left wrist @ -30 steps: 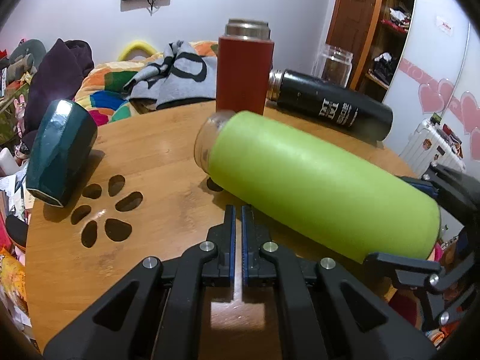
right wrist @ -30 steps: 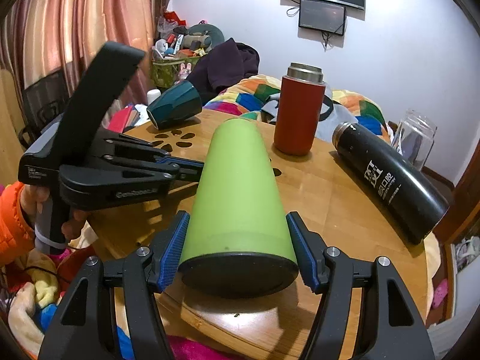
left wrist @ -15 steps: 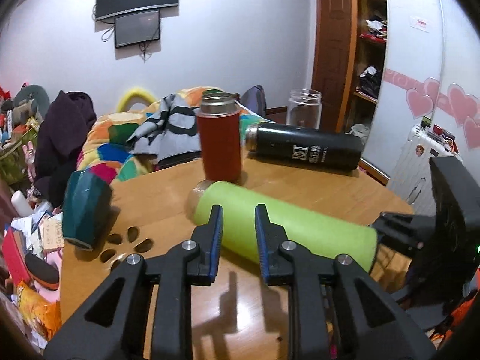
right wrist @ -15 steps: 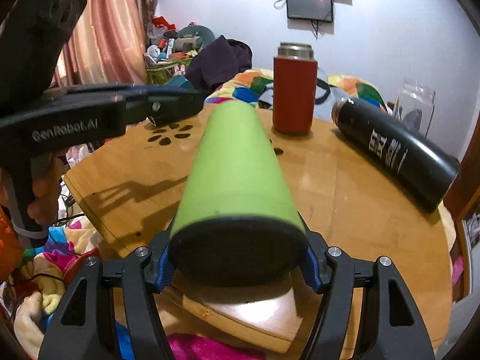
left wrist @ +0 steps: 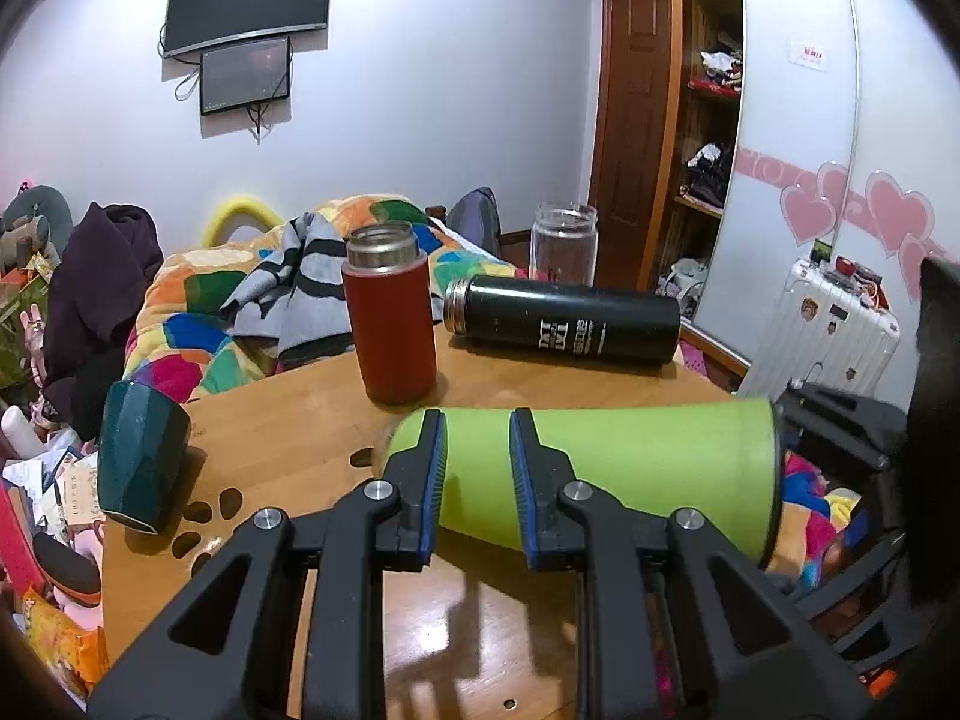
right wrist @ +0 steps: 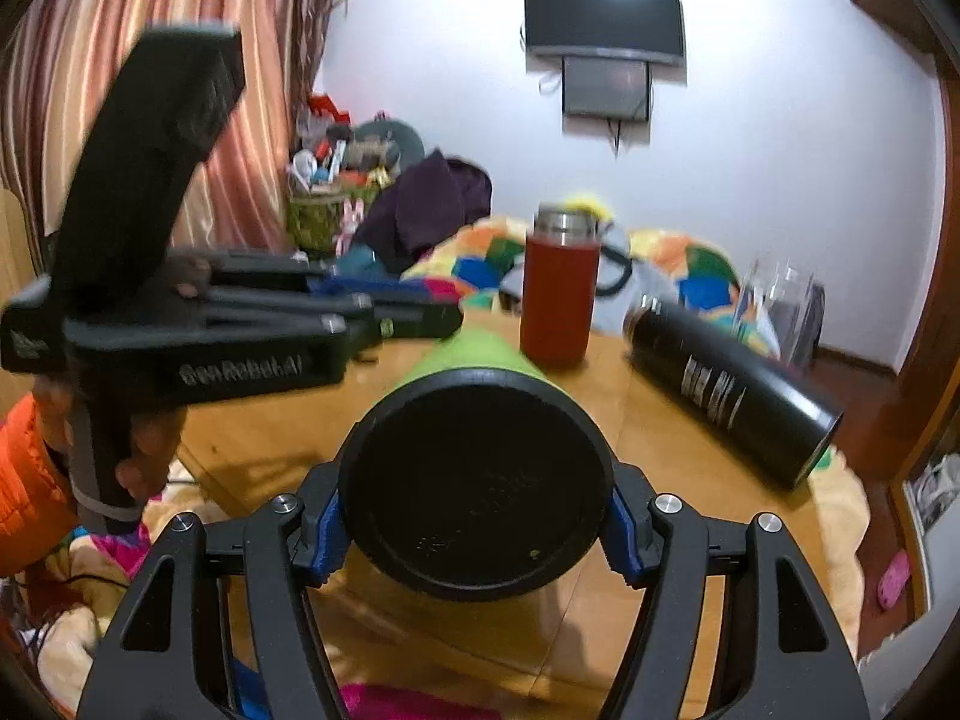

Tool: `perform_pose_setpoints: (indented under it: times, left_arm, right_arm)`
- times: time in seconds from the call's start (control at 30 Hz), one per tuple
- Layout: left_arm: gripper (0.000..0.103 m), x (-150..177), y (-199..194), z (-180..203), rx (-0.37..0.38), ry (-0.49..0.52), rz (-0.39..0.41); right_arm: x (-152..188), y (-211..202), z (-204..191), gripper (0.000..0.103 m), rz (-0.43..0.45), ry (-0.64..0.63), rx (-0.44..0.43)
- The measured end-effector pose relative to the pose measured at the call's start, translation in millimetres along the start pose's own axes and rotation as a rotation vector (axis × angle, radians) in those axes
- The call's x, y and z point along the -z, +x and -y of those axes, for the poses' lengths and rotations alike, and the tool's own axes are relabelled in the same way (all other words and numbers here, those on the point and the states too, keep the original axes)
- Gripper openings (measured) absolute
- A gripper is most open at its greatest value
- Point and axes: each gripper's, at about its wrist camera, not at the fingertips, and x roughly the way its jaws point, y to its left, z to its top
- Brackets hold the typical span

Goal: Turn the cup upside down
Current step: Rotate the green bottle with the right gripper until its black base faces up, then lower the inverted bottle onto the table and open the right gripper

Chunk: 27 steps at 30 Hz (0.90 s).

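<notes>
Both right tongs [right wrist: 471, 531] pads around green cup [right wrist: 474, 480] base.

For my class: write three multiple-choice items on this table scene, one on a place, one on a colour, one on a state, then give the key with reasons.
1. Where does the red flask stand?
A. Behind the green bottle
B. On the floor
C. Inside the glass jar

2. What colour is the cup near the table's left edge?
A. Yellow
B. Dark teal
C. White

3. How is the black bottle?
A. Upright
B. Lying on its side
C. Held by the left gripper

Key: 1 A, it stands upright just beyond the green bottle; 2 B, its wall is dark teal; 3 B, it lies flat, untouched.
</notes>
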Motion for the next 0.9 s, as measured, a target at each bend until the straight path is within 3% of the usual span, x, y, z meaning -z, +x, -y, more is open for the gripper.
perform_pose_setpoints:
  times: [0.3,0.63,0.9]
  left_arm:
    - [0.021,-5.4,-12.7,-12.1,0.009,-0.043,0.042]
    - [0.021,1.3,-22.4,-39.1,-0.014,-0.111,0.063]
    - [0.021,8.3,-21.1,-51.0,-0.021,-0.130,0.058]
  right_arm:
    - [-42.6,0.0,-2.0,0.063,0.062,0.001,-0.013]
    - [-83.4,27.0,6.8,0.063,0.010,0.042,-0.045]
    - [-100.1,45.4,-0.6,0.063,-0.029,-0.001,-0.048]
